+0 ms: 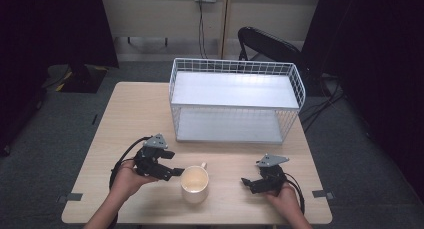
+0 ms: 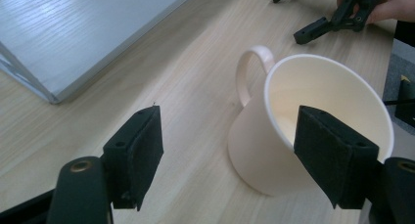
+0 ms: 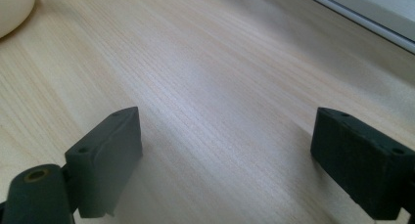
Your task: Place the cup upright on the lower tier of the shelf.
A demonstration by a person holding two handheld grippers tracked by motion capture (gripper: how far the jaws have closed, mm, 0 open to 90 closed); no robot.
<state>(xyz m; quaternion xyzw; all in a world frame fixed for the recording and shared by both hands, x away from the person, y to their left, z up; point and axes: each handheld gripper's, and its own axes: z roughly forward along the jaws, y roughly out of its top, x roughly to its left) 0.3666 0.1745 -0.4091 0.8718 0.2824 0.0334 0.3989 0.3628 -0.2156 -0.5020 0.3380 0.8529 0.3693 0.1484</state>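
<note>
1. the left gripper (image 1: 176, 171) sits nearest the person at the front of the table (image 1: 135, 114), its jaws wide apart and bare, aimed sideways at the mug (image 1: 194, 184). in the left gripper view one pad (image 2: 139, 155) stands clear of the mug on open wood, while the other pad (image 2: 328, 155) appears to hover over or inside the rim, so the mug wall probably lies between them (not pinched, as far as i can tell).
2. the mug stands upright and looks empty near the table's front edge, between the two grippers, with its handle (image 2: 249, 70) turned away from the person toward the rack; that leaves the near wall free for a rim grasp.
3. the right gripper (image 1: 246, 182) rests low on the other side, well apart from the mug, jaws wide and holding nothing, likely waiting.
4. farthest back, the white wire rack (image 1: 235, 101) stands with both shelves bare, probably the place the mug is meant for.
</note>
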